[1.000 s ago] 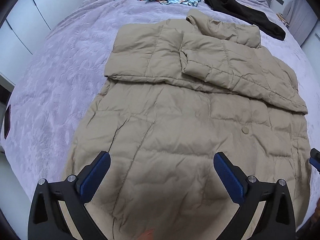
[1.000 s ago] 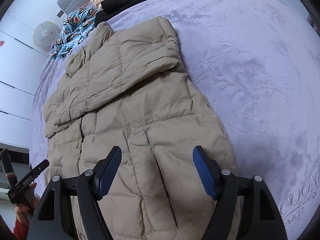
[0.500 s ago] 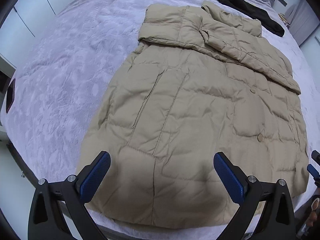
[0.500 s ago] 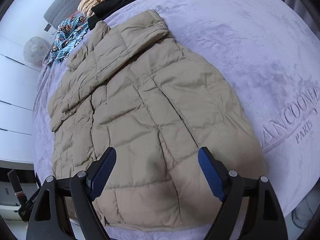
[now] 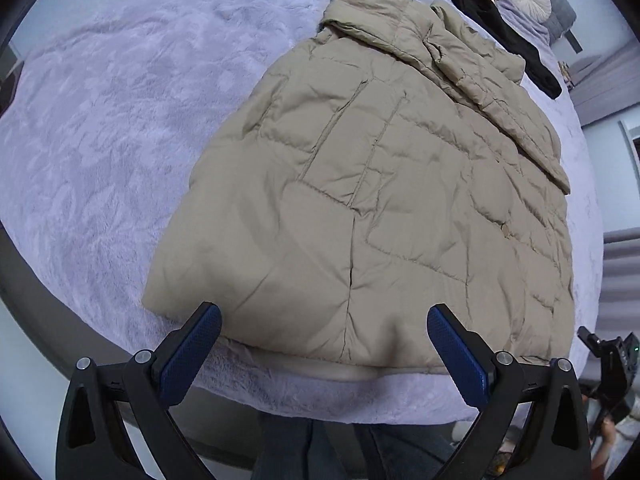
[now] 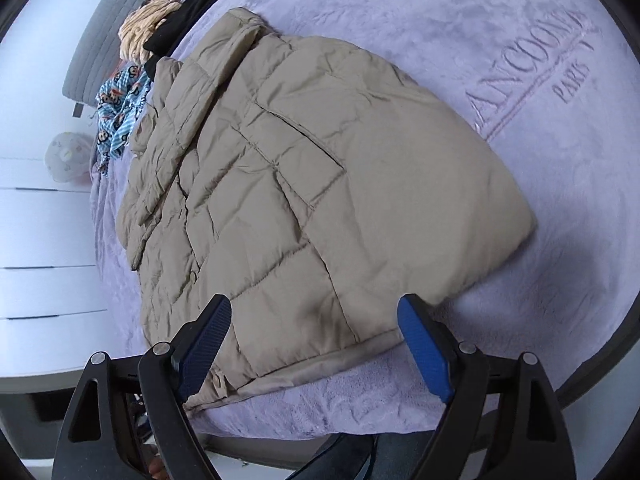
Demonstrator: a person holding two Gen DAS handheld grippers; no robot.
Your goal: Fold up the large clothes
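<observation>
Two grippers, left gripper point(image 5: 324, 344) and right gripper point(image 6: 316, 340), hover wide-jawed and empty over the hem of the quilted beige coat point(image 5: 380, 184). It lies flat on the lilac bedspread point(image 5: 112, 120), sleeves folded in at twelve o'clock, likely staged for lifting the hem.

- Raised lettering pressed into the lilac plush bedspread point(image 6: 520, 240), seen in the right wrist view near its upper right: a large word reading "ANCOON" point(image 6: 528, 56), with its first and last letters cut off or too unclear to make out.
- Beneath it, under an embossed line, the smaller word "PARIS" point(image 6: 572, 84).
- No other writing can be read.
</observation>
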